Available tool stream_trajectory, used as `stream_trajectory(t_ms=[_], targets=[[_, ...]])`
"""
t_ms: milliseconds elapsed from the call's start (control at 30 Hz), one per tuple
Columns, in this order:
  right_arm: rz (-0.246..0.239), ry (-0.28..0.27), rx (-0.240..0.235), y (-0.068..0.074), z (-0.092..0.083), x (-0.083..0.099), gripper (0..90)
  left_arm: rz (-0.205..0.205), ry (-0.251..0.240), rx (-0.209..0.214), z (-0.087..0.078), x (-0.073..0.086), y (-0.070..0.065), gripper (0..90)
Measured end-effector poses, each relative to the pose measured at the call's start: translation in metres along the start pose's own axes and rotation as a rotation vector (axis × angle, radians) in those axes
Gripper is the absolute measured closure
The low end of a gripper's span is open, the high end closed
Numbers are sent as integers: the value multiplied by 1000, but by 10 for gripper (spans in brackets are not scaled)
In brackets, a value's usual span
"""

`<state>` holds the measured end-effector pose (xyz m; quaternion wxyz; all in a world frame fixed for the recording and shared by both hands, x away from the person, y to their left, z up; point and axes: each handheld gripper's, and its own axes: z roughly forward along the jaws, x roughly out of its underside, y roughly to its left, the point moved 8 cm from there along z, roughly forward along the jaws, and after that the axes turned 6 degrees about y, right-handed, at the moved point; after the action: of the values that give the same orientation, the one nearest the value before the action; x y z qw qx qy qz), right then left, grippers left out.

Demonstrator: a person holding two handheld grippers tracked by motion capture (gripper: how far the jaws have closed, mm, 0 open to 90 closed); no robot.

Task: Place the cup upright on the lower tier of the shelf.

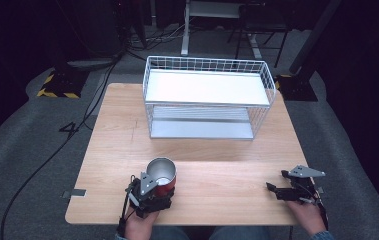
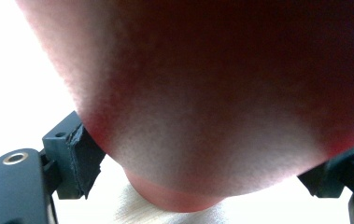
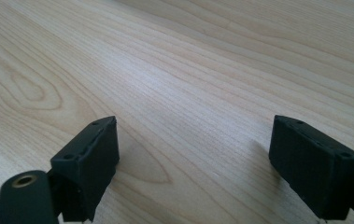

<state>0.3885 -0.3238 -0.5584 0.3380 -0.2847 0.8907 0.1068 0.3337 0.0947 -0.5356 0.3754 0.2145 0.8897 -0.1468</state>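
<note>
A red cup [image 1: 161,173] with a shiny metal inside stands upright near the front edge of the wooden table [image 1: 217,150], left of centre. My left gripper [image 1: 157,188] is shut on it from the near side. In the left gripper view the cup's red wall [image 2: 212,93] sits between the two black pads [image 2: 79,156], its base just above the wood. My right gripper [image 1: 276,189] rests low at the front right corner, open, with bare wood between its pads [image 3: 93,151].
A white wire rack [image 1: 207,95] with a solid upper shelf and a lower shelf stands at the back middle of the table. Bare wood lies between the rack and both grippers. Cables and stands sit on the floor beyond.
</note>
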Motion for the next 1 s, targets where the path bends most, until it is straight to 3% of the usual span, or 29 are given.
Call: stream_trajectory(t_ms=[233,533,1000], targets=[[-2,-1,-1,0,0,0,168,2,3,-15,-1,0,0,163],[-2,-2,-1,0,0,0,169,4,11,17,-4,-4,-1,165],[-3,-1,-3,0,0,0,167,19,-21,11,-30,-26,11,164]])
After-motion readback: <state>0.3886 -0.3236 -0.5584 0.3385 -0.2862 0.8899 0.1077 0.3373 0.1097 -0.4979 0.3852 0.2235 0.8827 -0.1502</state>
